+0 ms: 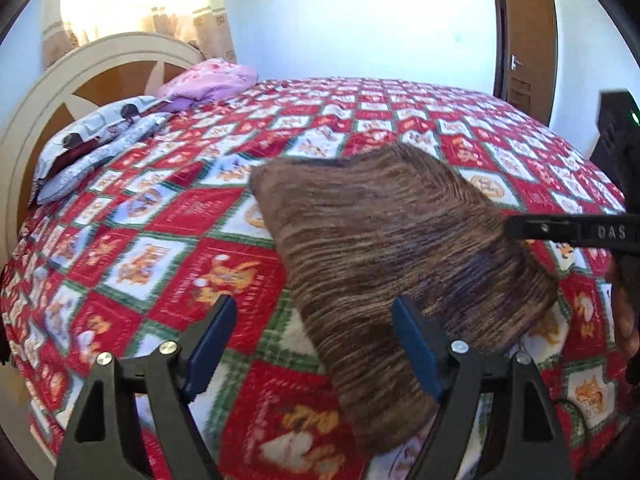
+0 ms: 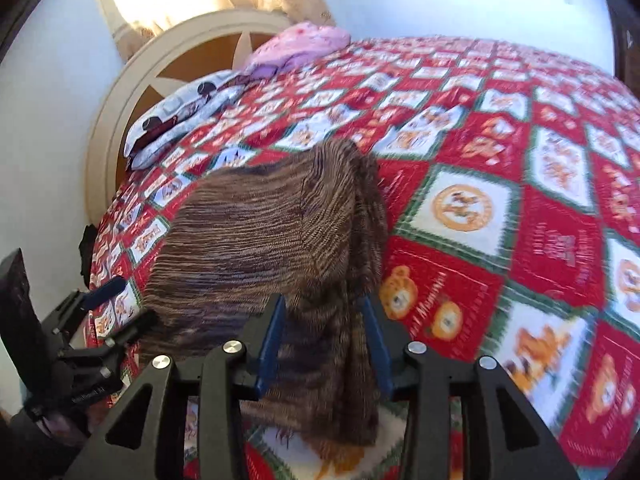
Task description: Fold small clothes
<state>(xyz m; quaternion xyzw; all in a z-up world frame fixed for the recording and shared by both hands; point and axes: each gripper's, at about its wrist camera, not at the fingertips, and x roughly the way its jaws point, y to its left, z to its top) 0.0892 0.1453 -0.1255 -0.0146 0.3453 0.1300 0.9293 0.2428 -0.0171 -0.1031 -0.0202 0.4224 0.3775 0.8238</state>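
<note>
A bed (image 1: 360, 128) fills both views, covered by a quilt (image 1: 168, 264) of red and white diamond patches with green borders and orange cartoon figures. At its far end stands a round cream headboard (image 1: 52, 92) with brown panels, and behind that a pale curtain (image 1: 152, 12) glows with daylight. A brown door (image 1: 528, 40) shows in the wall at the right of the left wrist view. Against the headboard lie a grey-white patterned pillow (image 1: 92, 136) and a pink bundle (image 1: 212, 80).

In the middle of the quilt lies the cloth (image 1: 384, 240), a brown striped knit piece, folded over itself and lying flat, its near end reaching toward both cameras. In the right wrist view a doubled edge runs down its right side.

The left gripper (image 1: 316, 344) stands open above the quilt; one blue pad (image 1: 212, 344) is over bare quilt and the other overlaps the cloth's near edge, and nothing is pinched between them.

The right gripper (image 2: 324, 340) is partly open, with the near end of the cloth between its blue pads. The blur hides whether the pads press on the fabric, so its grip cannot be told.
</note>
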